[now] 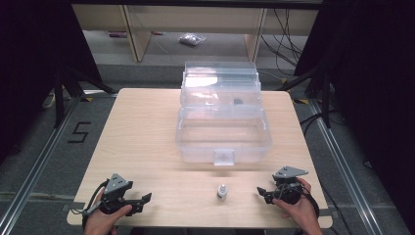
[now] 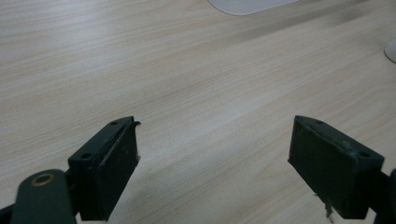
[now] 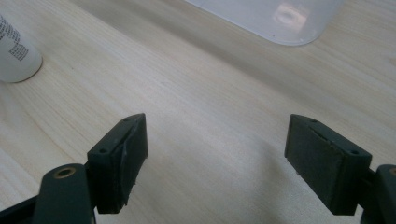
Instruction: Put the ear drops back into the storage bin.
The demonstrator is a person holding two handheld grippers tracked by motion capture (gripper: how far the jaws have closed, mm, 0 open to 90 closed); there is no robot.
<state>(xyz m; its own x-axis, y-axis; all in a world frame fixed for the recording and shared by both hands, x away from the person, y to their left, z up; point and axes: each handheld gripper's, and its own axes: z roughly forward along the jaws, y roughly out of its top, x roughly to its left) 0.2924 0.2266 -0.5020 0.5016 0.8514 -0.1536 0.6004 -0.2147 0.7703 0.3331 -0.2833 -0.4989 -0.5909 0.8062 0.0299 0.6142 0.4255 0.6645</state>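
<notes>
Left gripper (image 1: 142,199): black two-jaw tool held in the person's left hand (image 1: 100,220) at the near left edge of the pale wooden bench (image 1: 142,127); jaws spread wide, nothing between them, pointing toward the bench centre. In the left gripper view (image 2: 212,154) only bare wood grain lies between the jaws.
Small white bottle (image 1: 222,191): upright, with a narrow cap, on the bench near the front edge, between the two grippers and apart from both; just in front of the box's latch. Its printed side shows at the upper left of the right gripper view (image 3: 14,56).
Clear plastic storage box (image 1: 223,117): rectangular, lid open and leaning back, standing mid-bench toward the far edge; a small dark item inside the raised part, too small to identify. Latch tab faces the person.
Right gripper (image 1: 262,192): black tool in the person's right hand (image 1: 298,210) at the near right edge; jaws wide apart and empty (image 3: 215,158), aimed left at the bottle with open bench between.
Bench surface: light wood laminate, rounded corners.
Room: grey floor with a "5" marking (image 1: 80,132) at left, black curtains both sides, cables at right, wooden frame behind.
</notes>
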